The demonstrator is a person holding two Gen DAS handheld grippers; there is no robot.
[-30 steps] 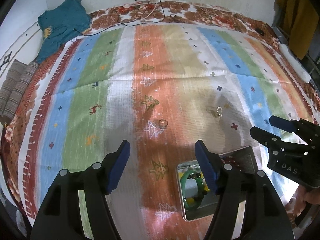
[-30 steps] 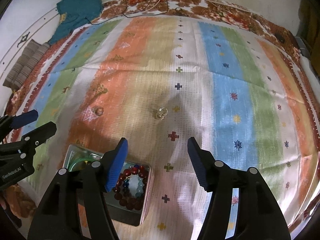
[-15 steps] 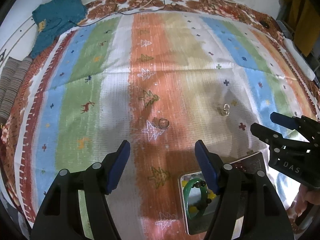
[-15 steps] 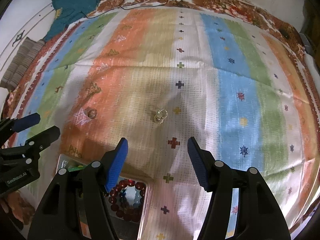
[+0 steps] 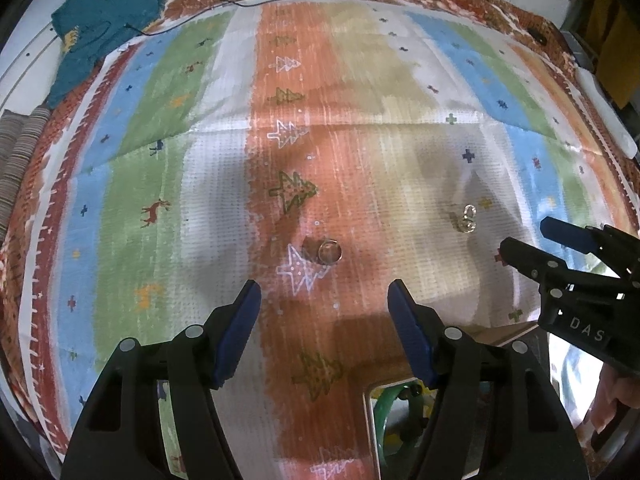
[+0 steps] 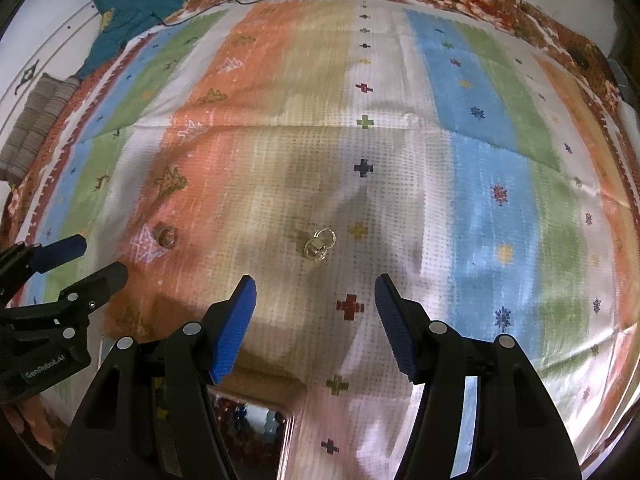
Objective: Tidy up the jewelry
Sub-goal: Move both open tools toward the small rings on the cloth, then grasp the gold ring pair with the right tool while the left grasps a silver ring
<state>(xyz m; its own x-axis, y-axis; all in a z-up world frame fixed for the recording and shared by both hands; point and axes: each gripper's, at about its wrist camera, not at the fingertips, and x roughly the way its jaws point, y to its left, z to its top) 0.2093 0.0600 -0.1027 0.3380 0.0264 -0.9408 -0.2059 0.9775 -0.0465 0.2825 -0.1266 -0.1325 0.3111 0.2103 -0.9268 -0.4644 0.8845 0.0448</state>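
Left gripper [image 5: 324, 300] open above round metal ring [image 5: 329, 251] on woven cloth [image 5: 160, 184].

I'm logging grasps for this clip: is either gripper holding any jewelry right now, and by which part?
Nothing is held. The left gripper and right gripper are both open and empty, above the ring and the small linked rings.

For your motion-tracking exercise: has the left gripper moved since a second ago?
Yes. The left gripper has come forward and down toward the ring on the cloth; the tin has slid toward the frame's bottom.
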